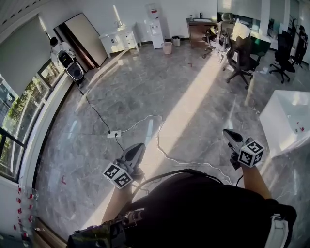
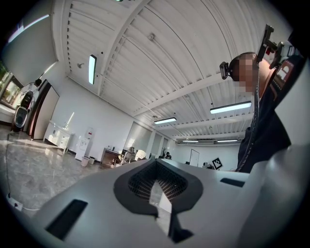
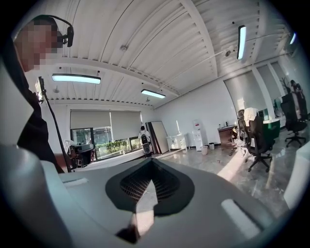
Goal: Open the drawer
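- Left hand-held gripper [image 1: 137, 147]: jaws together, nothing between them.
- Right hand-held gripper [image 1: 227, 133]: jaws together, empty.
- Both over the marble floor [image 1: 145, 92]; white drawer cabinet [image 1: 120, 38] well apart.

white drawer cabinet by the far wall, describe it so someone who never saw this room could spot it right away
Look to the far white wall across the marble floor, in the head view's upper left. Between the big board leaning there and the tall water dispenser stands the white drawer cabinet. It alone is low and wide, with drawer fronts.
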Available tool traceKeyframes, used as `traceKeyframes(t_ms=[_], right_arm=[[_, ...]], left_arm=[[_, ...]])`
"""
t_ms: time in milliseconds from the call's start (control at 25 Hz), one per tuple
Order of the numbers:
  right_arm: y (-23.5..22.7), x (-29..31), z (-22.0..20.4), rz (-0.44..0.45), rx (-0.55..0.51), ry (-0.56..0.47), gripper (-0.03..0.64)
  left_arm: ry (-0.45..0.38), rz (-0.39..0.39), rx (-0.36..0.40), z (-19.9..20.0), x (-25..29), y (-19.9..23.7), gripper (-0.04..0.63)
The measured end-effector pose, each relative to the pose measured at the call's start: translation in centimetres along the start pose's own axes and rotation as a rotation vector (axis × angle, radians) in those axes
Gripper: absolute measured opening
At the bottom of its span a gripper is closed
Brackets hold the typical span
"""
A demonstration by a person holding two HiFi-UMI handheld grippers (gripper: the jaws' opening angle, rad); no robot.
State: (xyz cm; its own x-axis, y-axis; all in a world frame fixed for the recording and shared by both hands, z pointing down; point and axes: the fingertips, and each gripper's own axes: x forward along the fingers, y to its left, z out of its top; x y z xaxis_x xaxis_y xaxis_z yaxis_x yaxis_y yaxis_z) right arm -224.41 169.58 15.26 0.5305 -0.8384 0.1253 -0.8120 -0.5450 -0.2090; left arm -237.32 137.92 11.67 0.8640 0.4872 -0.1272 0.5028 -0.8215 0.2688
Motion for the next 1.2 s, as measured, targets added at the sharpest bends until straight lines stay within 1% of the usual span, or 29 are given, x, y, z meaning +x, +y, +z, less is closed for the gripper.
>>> traceKeyframes(t_ms=[120,240,360,520,680,800,960,1080,1200], right_arm=[[-0.9,0.5,-0.9,0.007,0.014,0.013,0.002],[-1.1,1.7,-1.2,0.018,0.024,0.022,0.002],[-1.8,3.2,-1.5,0.019,0.021,0.033,0.002],[-2.5,5.5,-1.1,-0.013,0.018,0.039,0.002],[-3.1,9.6,0.0,-0.068,0.017,0.037,0.002],[-2.2,13.7,1.2,-0.086,0.0,0.041,0.002],[-1.5,19.9,3.6,-0.123,-0.016,0.018,0.002],[-0.8,24.0,4.0,-0.14,-0.019,0.025,0.002],[-0.8,27.3,4.0,-0.151,-0.017,0.04,0.002]], left_arm=[[0.017,0.002,-0.005,-0.9,0.6,-0.1,0.0],[0.027,0.007,-0.011,-0.9,0.9,0.7,0.0],[0.025,0.01,-0.027,-1.2,1.8,2.6,0.0],[0.022,-0.027,-0.039,-0.8,3.3,5.5,0.0],[0.009,-0.067,-0.06,0.2,4.7,10.7,0.0],[0.003,-0.084,-0.072,2.0,5.2,15.6,0.0],[0.006,-0.111,-0.066,4.5,5.4,22.5,0.0],[0.009,-0.12,-0.069,5.6,5.4,27.1,0.0],[0.022,-0.129,-0.066,6.1,6.0,30.8,0.0]])
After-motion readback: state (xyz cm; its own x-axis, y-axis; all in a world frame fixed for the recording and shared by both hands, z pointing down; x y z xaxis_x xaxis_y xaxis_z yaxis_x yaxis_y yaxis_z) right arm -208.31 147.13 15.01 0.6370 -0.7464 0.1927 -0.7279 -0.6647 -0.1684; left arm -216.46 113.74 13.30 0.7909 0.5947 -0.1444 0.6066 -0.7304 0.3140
